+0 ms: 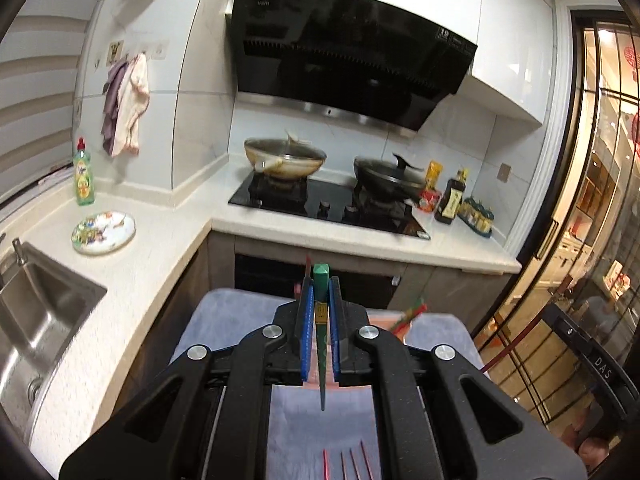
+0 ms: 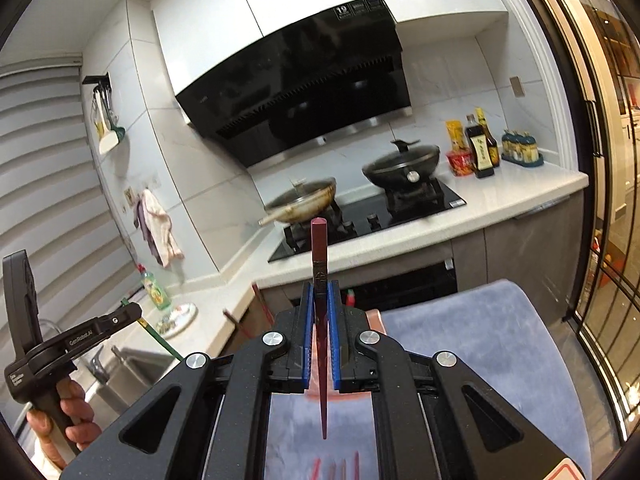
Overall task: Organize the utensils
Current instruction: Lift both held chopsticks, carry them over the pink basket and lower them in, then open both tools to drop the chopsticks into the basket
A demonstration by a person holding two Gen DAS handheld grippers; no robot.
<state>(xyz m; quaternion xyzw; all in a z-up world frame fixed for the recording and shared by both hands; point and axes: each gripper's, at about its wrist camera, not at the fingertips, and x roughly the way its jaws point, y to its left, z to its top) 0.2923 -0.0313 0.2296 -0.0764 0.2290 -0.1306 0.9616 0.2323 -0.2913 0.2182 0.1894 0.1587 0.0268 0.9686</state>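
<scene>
My left gripper point(image 1: 321, 282) is shut on a green chopstick point(image 1: 321, 360) that stands nearly upright between the blue pads, high over a blue-grey towel point(image 1: 224, 320). My right gripper point(image 2: 320, 286) is shut on a dark red chopstick point(image 2: 319, 248), also held up over the towel point(image 2: 472, 340). In the right wrist view the left gripper point(image 2: 134, 312) appears at the left, held by a hand point(image 2: 76, 412), with the green chopstick point(image 2: 160, 338) slanting down from it. Several more chopsticks point(image 1: 348, 464) lie on the towel at the bottom edge. Other red sticks point(image 2: 260, 300) show blurred behind the fingers.
An L-shaped counter point(image 1: 168, 232) carries a sink point(image 1: 40, 300), a patterned plate point(image 1: 104, 232) and a dish soap bottle point(image 1: 84, 176). Beyond it two woks point(image 1: 284, 160) point(image 1: 388, 176) sit on the hob, with sauce bottles point(image 1: 452, 200) beside them. Glass doors point(image 1: 580, 240) close the right side.
</scene>
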